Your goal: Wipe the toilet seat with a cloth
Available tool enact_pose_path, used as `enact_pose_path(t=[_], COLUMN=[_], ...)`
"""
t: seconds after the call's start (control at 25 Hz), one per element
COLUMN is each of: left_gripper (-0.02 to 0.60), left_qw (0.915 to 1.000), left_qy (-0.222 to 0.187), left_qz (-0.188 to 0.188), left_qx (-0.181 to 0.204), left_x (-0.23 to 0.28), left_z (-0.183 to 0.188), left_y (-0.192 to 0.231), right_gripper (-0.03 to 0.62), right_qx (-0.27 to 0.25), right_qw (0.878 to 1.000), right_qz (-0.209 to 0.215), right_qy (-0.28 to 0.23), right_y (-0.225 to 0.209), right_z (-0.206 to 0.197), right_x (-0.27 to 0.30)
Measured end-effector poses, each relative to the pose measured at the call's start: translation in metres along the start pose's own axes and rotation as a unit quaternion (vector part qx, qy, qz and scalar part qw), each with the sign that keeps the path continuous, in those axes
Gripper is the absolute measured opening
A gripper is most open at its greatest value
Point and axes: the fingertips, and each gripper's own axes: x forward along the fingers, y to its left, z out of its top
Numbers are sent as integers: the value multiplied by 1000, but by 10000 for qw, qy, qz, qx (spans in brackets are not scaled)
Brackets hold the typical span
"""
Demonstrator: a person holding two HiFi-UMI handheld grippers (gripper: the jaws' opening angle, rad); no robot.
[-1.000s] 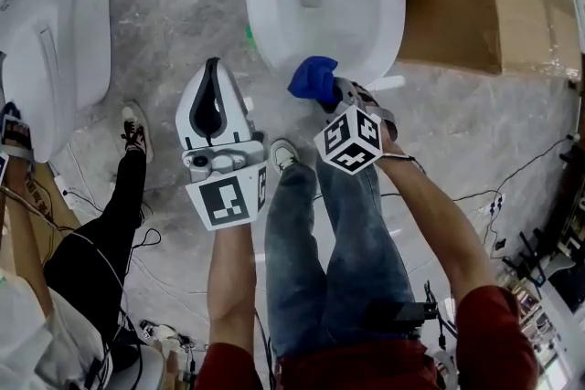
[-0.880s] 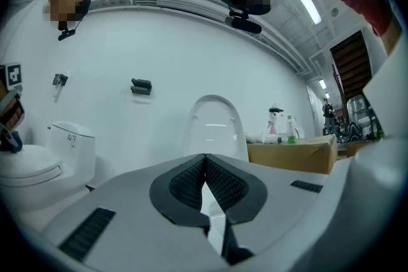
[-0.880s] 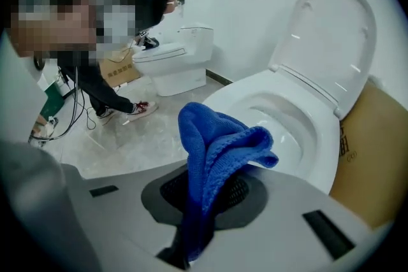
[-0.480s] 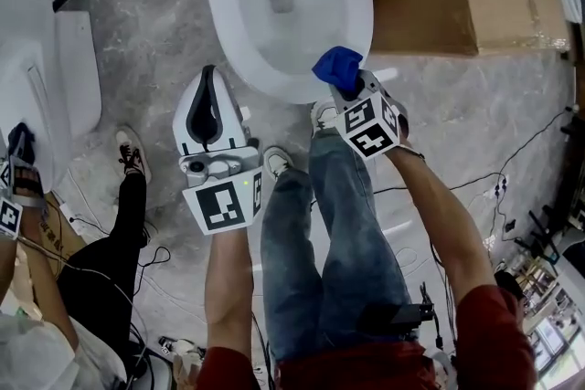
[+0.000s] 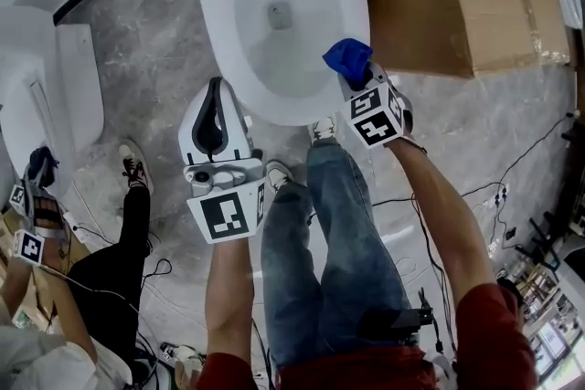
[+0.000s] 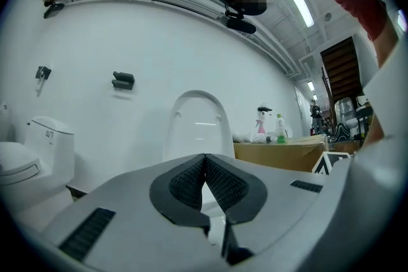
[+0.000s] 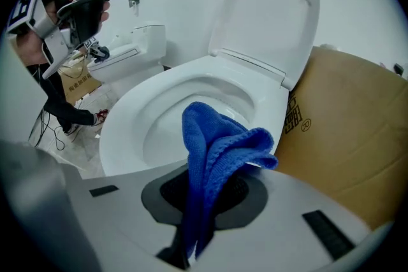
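The white toilet seat (image 5: 226, 32) rings the bowl, and the lid (image 7: 268, 9) stands upright behind it. My right gripper (image 5: 353, 71) is shut on a bunched blue cloth (image 5: 348, 56), which sits at the seat's front right rim. In the right gripper view the cloth (image 7: 213, 150) sticks up from between the jaws of that gripper (image 7: 204, 191), over the seat (image 7: 127, 118). My left gripper (image 5: 215, 96) hovers just off the seat's front left edge. It is shut with nothing in it, its pads (image 6: 220, 178) pressed together.
A cardboard box (image 5: 430, 5) stands close against the toilet's right side. A second toilet (image 5: 46, 96) is at the left. Another person (image 5: 110, 269) with grippers stands at the lower left. Cables (image 5: 475, 187) trail over the marble floor.
My right gripper has carried the blue cloth from the seat's front rim round to its front right side. My left gripper has edged closer to the seat's front left.
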Motion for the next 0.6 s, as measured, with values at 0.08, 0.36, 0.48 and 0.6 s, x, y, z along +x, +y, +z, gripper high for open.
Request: enact_pose_path(t=[0.08,0.36,0.48,0.6], left_gripper=[17,17,17,17], left_qw=[10000,10000,9999,9997], left_qy=[22,86,100,225], left_qz=[6,45,48,99], left_qx=[19,21,44,-28], left_x=[13,51,69,83], left_z=[0,-12,-14,-21], left_y=[3,15,11,5], right_gripper=[58,58,58,58], right_qx=[74,355,448,530], right_qw=[10000,9993,9988,9982], right_qz=[-26,-88,-114,-109], right_qy=[-4,-90,-163,-244], right_y=[-14,-58,-83,-107], right_z=[11,48,62,77], right_x=[9,47,59,69])
